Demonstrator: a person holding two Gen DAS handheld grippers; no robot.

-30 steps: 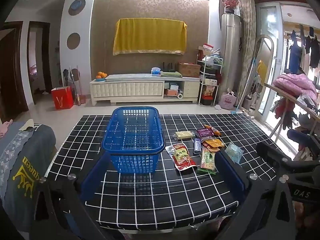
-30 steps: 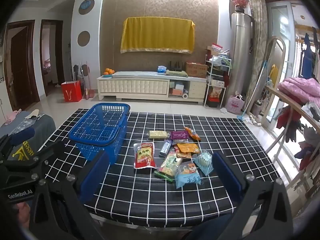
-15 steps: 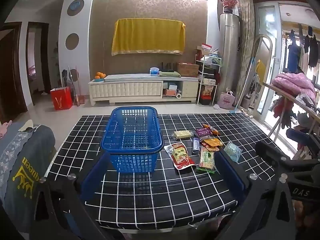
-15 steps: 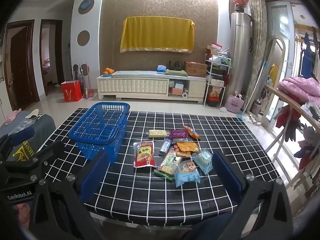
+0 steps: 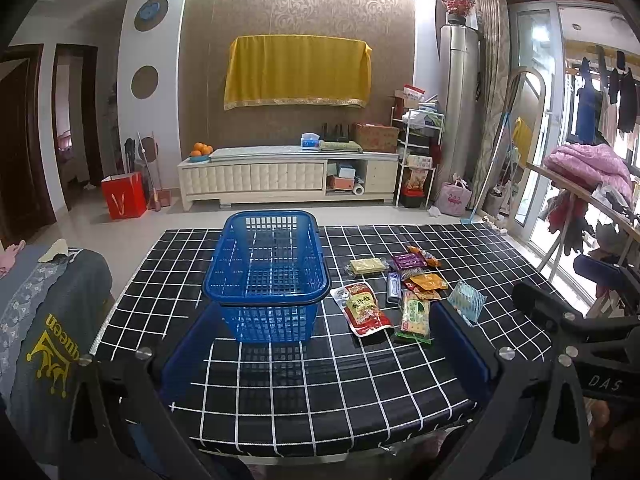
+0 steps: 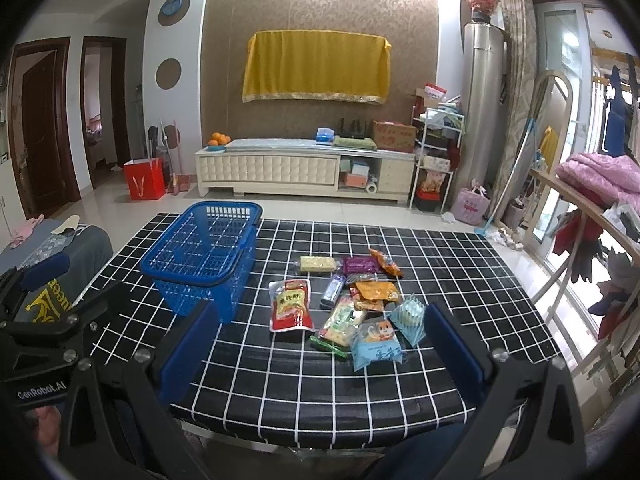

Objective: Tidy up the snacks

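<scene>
Blue basket [image 5: 266, 276] ahead of left hand-held gripper [image 5: 328, 350], apart.

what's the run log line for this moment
left gripper: open | right gripper: open | basket: empty | snacks: on table

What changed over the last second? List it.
Almost nothing. The left wrist view drifts very slightly; nothing was grasped or released. Left claw and right claw hang open over the table's near edge, the blue basket is empty, and the snack packets lie where they were.
</scene>
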